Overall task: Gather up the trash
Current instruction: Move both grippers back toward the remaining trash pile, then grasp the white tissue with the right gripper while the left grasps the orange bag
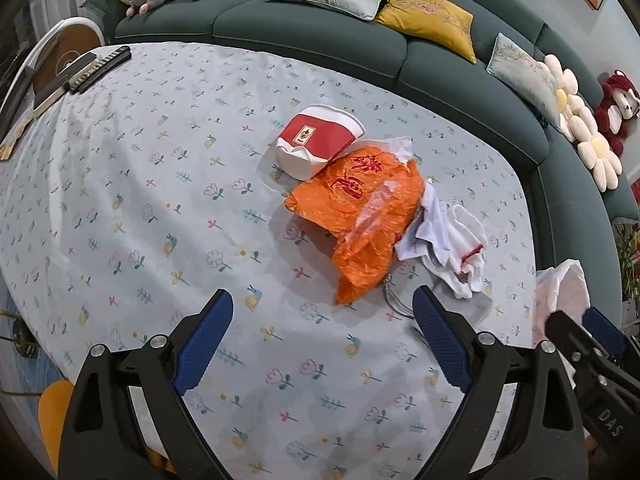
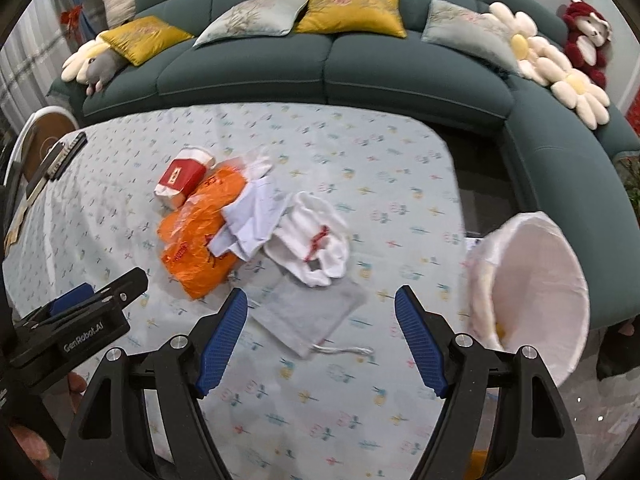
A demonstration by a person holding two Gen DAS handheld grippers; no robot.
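Ahead of both spread, empty hand-held grippers, left [image 1: 322, 312] and right [image 2: 321, 307], lies the trash pile [image 1: 362, 204].

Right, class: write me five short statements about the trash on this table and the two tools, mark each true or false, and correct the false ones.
1. The left tool holds the orange bag. False: it is open and holds nothing.
2. The right tool is open. True.
3. The paper cup stands upright. False: it lies on its side.
4. A grey pouch lies on the table. True.
5. The bin sits on the sofa. False: it is beside the table.
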